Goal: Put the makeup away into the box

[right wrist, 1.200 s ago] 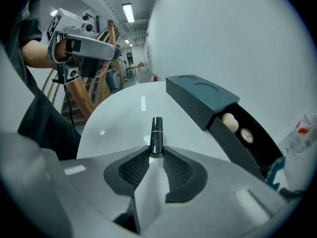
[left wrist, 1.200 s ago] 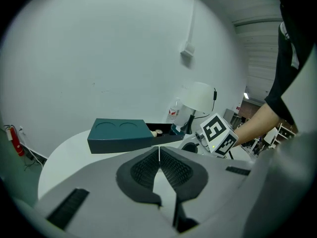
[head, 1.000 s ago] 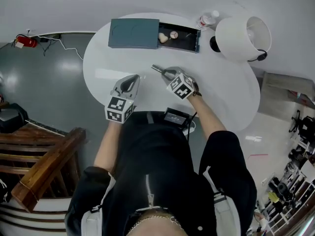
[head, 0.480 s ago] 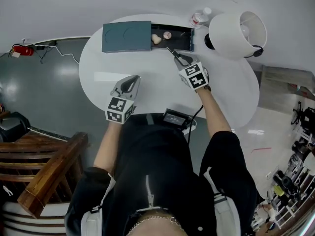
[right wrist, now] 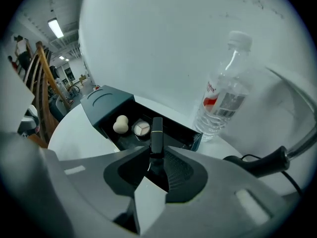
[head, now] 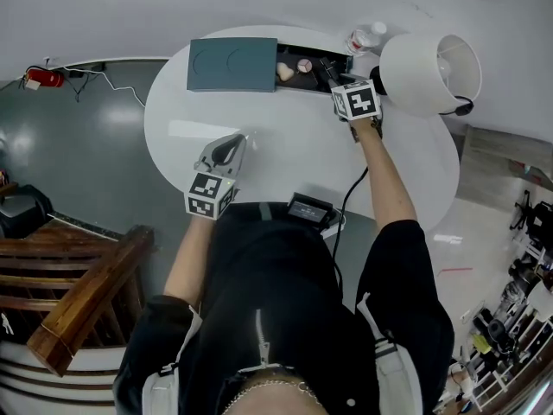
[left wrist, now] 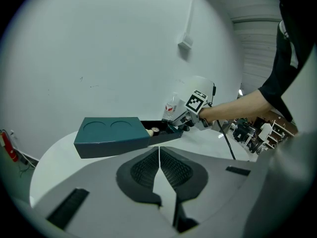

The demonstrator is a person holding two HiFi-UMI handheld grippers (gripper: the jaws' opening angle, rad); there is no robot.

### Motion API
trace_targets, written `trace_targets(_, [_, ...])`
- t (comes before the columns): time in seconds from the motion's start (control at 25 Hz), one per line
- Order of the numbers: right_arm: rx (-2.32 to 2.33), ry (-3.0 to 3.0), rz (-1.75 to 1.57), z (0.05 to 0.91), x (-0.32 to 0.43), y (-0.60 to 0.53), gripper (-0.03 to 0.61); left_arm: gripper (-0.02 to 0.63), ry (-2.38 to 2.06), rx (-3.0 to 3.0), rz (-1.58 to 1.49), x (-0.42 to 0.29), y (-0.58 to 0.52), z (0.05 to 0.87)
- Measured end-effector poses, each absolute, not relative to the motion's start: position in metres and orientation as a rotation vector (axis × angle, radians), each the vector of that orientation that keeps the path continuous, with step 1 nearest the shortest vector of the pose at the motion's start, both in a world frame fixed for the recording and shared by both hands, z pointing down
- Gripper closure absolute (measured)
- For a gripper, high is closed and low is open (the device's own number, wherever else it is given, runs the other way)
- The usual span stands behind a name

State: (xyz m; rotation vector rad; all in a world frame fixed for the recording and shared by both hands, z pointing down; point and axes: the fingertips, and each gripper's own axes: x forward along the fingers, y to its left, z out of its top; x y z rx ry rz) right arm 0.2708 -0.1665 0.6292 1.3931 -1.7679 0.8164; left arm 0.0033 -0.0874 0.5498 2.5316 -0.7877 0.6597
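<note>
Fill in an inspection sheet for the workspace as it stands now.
Surface: white round table, mostly bare.
Job's things: teal box with its drawer slid open; beige sponge and round compact lie in the drawer; black tube held over the drawer.
Clutter: water bottle, white lamp, small black device at the near edge.
Tools: right tool shut on the black tube; left tool shut, empty, near the table's front edge.
Cables: black cable runs along the right forearm toward the device; cords on the floor.
Surroundings: grey floor, wooden railing, white wall.
</note>
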Motion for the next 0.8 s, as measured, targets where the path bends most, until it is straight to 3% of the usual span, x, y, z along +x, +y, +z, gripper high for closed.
trace_targets(0.8, [1.253,-1.586,0.992,0.677,0.272,-0.187,0.491,0.600,-0.826,2.477,0.670,-0.022,-0.105,0.561])
